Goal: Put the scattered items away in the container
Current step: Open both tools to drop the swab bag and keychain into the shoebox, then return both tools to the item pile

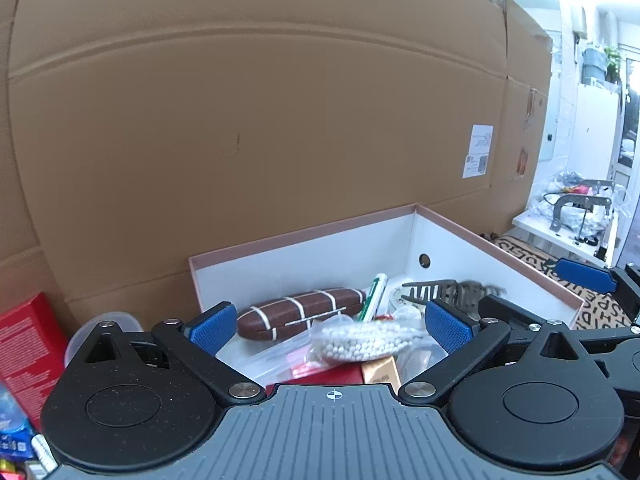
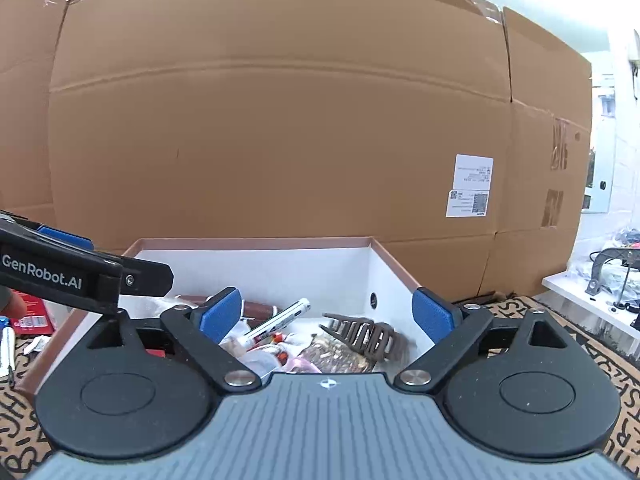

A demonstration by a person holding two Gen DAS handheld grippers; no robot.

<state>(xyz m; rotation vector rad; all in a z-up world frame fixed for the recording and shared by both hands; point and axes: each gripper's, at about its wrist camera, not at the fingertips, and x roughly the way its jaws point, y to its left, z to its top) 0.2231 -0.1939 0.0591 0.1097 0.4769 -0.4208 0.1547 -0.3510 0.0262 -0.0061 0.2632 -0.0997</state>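
Both sets of tongs apart and holding nothing: left tongs point(image 1: 332, 326) and right tongs point(image 2: 330, 314) hovering side by side over the near edge of a white shallow cardboard box with a pinkish rim point(image 1: 304, 236), blue pads spread wide with only box contents showing between them. No earlier view given, so nothing to say on how that came about.

Already inside the box: a brown oblong case with white stripes point(image 1: 300, 312), long axis running left to right; a clear bag of small white beads point(image 1: 360, 342) directly ahead of the left tongs; a brown plastic claw hair clip point(image 2: 364, 334) toward the right wall, teeth up; a white tube with green print point(image 1: 374, 294) leaning roughly front to back.

Still outside, and so the likely next targets: a red printed carton point(image 1: 28, 344) and a translucent round lid point(image 1: 116, 320) just left of the box, plus small blue and bright-coloured packets point(image 1: 16, 440) at the lower left corner, too cropped to identify. All on the left tongs' side, hence nearer that hand; a swing left and back probably needed, away from the box wall. A white slim tool or pen point(image 2: 8, 350) on the patterned lettered mat point(image 2: 560, 344) also left of the box.

Behind everything, a tall brown corrugated cardboard sheet point(image 2: 280, 140), close behind the box, limiting forward reach. Left gripper's black arm crossing the right camera's left edge: some risk of the two colliding.
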